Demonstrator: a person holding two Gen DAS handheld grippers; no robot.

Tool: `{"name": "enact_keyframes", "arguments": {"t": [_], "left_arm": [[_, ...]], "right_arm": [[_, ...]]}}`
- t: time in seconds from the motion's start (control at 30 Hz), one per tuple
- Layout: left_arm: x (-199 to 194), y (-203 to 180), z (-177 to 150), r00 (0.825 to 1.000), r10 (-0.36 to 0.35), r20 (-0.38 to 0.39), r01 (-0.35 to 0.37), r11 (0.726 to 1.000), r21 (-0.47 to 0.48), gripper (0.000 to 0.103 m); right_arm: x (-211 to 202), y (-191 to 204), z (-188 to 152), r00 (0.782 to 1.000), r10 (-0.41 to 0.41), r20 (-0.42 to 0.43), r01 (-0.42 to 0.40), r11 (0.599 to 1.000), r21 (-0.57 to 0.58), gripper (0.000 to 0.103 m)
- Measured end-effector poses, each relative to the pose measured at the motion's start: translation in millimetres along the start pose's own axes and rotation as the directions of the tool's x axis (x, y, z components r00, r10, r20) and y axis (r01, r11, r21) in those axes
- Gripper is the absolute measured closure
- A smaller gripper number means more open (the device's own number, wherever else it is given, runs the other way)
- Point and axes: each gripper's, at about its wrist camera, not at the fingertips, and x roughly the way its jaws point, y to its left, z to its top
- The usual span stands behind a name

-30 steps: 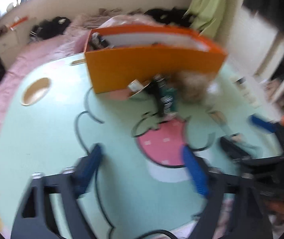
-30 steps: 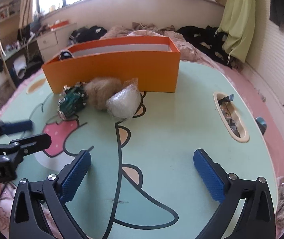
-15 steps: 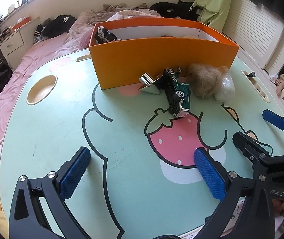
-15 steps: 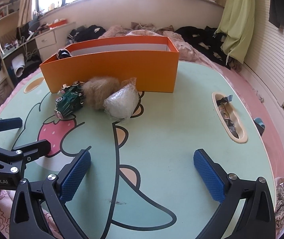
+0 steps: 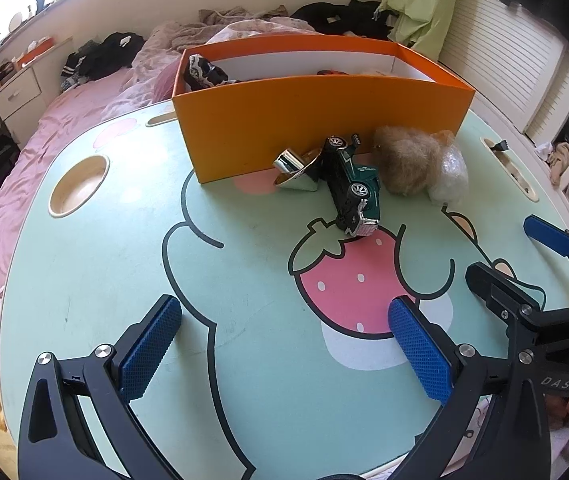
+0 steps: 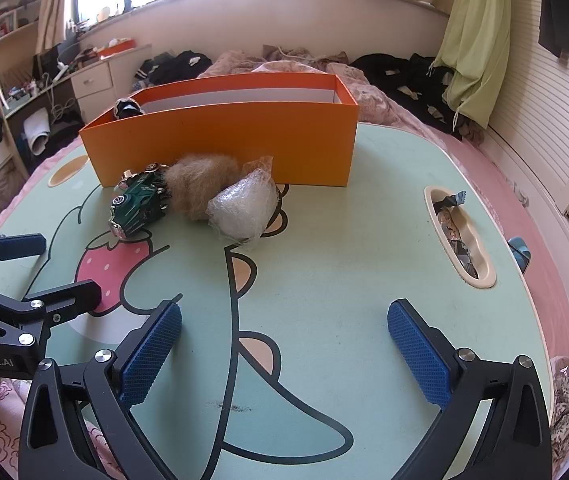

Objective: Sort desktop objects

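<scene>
On the mint-green table (image 5: pixel 96 280) with its strawberry print, an orange box (image 5: pixel 316 120) is sitting toward the far side, and most of what lies inside it is being hidden by its front wall; only a dark, patterned bundle (image 5: pixel 204 74) is poking above the rim at one corner, too crumpled to identify. Just in front of the box, a green toy car (image 5: pixel 354 184) is lying tipped on its side, touching a shiny metal piece (image 5: pixel 294 168) whose shape is hard to make out. Beside the car, a tan fluffy ball (image 5: pixel 404 164) is pressing against a clear plastic-wrapped lump (image 6: pixel 244 208), whose contents cannot be read through the wrap. The left gripper (image 5: pixel 284 344) is hovering over the near part of the table with its blue pads spread wide apart and holding nothing. The right gripper (image 6: pixel 284 348) is doing likewise, its fingers wide and empty; its body is being cut off by the frame's lower edge. A slot (image 6: pixel 460 236) near the table's right rim is holding small scraps too jumbled to tell apart.
</scene>
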Motion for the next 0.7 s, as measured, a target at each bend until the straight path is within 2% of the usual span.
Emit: {"name": "enact_keyframes", "arguments": {"t": [0.3, 0.4, 0.47, 0.53, 0.6, 0.67, 0.7], "left_arm": [[-1, 11, 1, 1.0, 0.011, 0.017, -0.01, 1.0, -0.023, 0.0], [-4, 11, -1, 0.999, -0.033, 0.041, 0.034, 0.999, -0.013, 0.002], [-10, 11, -2, 0.995, -0.073, 0.062, 0.074, 0.997, -0.005, 0.019], [-16, 11, -2, 0.992, -0.097, 0.087, 0.097, 0.995, 0.008, 0.027], [-20, 11, 0, 0.984, -0.15, 0.099, 0.149, 0.989, 0.016, 0.032], [-21, 10, 2, 0.974, -0.198, 0.107, 0.197, 0.98, 0.018, 0.047], [-23, 9, 3, 0.972, -0.209, 0.108, 0.207, 0.978, 0.022, 0.05]], "right_arm": [[0, 0, 0, 1.0, 0.0, 0.002, 0.0, 1.0, 0.0, 0.0], [-1, 0, 0, 1.0, 0.0, 0.002, 0.0, 1.0, 0.0, 0.0], [-1, 0, 0, 1.0, 0.0, 0.002, 0.0, 1.0, 0.0, 0.0], [-1, 0, 0, 1.0, 0.0, 0.002, 0.0, 1.0, 0.0, 0.0], [-1, 0, 0, 1.0, 0.0, 0.002, 0.0, 1.0, 0.0, 0.0], [-1, 0, 0, 1.0, 0.0, 0.002, 0.0, 1.0, 0.0, 0.0], [-1, 0, 0, 1.0, 0.0, 0.002, 0.0, 1.0, 0.0, 0.0]]}}
